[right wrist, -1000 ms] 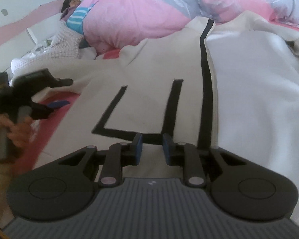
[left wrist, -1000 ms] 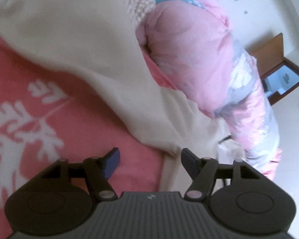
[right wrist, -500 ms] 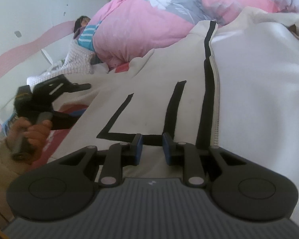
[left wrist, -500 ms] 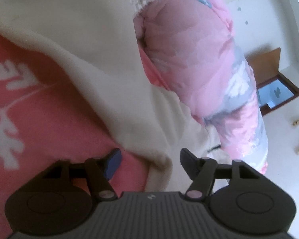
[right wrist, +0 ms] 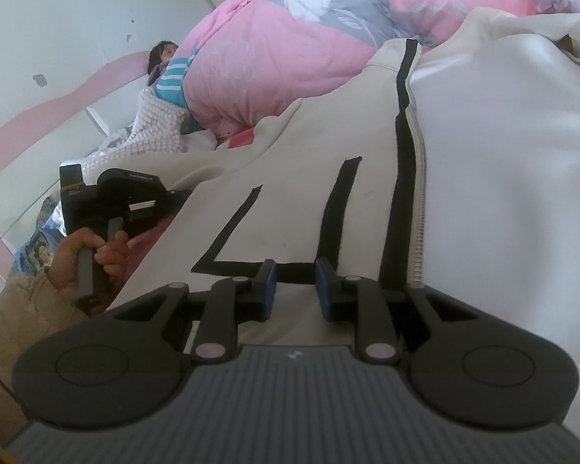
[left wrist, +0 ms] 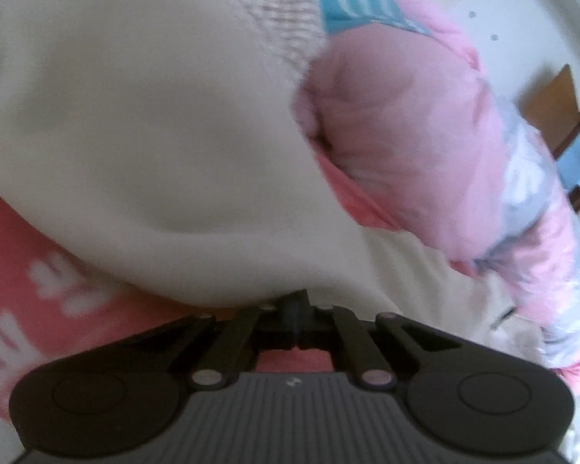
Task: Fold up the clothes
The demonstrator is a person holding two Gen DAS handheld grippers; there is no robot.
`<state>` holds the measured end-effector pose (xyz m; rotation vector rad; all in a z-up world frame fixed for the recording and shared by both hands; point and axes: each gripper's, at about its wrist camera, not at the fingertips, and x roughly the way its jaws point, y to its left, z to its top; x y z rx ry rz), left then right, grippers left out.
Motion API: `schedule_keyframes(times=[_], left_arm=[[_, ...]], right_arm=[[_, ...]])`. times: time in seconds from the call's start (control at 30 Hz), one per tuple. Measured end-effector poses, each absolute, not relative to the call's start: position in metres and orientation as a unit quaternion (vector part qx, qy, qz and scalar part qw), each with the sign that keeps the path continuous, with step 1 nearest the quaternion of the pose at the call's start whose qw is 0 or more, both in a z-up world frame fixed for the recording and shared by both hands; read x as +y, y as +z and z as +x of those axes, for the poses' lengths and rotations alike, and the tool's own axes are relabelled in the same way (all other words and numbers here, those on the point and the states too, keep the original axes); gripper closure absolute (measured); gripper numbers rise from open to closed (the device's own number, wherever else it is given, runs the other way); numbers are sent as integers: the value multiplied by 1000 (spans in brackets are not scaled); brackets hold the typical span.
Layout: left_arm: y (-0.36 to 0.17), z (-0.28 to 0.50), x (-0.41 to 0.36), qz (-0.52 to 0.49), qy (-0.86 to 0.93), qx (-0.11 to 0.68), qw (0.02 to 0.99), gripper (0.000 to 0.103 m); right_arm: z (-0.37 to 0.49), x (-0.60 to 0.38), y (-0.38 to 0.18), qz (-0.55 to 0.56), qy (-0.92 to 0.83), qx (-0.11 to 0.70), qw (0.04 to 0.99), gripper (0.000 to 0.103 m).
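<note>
Pinching hard now, the left gripper (left wrist: 294, 311) has its fingers pressed together right at the hem of the cream jacket (left wrist: 143, 123), low in the middle of the left wrist view, and the cloth edge looks caught between the pads, though blur hides the very tips. That jacket fills the upper left of the frame, billowing over the red bedspread (left wrist: 58, 301) with its white leaf print. To the right lies a rolled pink quilt (left wrist: 398, 116), and at the top a knitted white throw (left wrist: 274, 11) and a teal striped cloth (left wrist: 352, 4).

Over to the right wrist view, which shows what the other cannot: the jacket's front, spread across the frame, with black stripe trim (right wrist: 328, 216) and a zip (right wrist: 417, 208) running up the middle. The right gripper (right wrist: 294, 290) hovers low at the hem with its blue pads standing a little apart; cloth lies under them, but I cannot tell whether they grip it. At mid left a hand (right wrist: 85, 259) in a beige sleeve (right wrist: 23, 305) holds the other gripper against the jacket's side edge. No baskets or boxes show in either view.
</note>
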<state>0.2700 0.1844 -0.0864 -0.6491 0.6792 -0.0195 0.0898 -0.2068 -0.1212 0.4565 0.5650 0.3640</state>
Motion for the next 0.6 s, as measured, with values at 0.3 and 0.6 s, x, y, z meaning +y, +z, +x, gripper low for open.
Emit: schedule_keyframes(times=[0.3, 0.6], left_arm=[[-91, 262, 200, -423, -86, 359, 828, 68], [-88, 262, 179, -429, -126, 393, 803, 44]], right_arm=[[90, -208, -122, 226, 179, 273, 918, 83], [91, -208, -123, 226, 178, 272, 918, 83]])
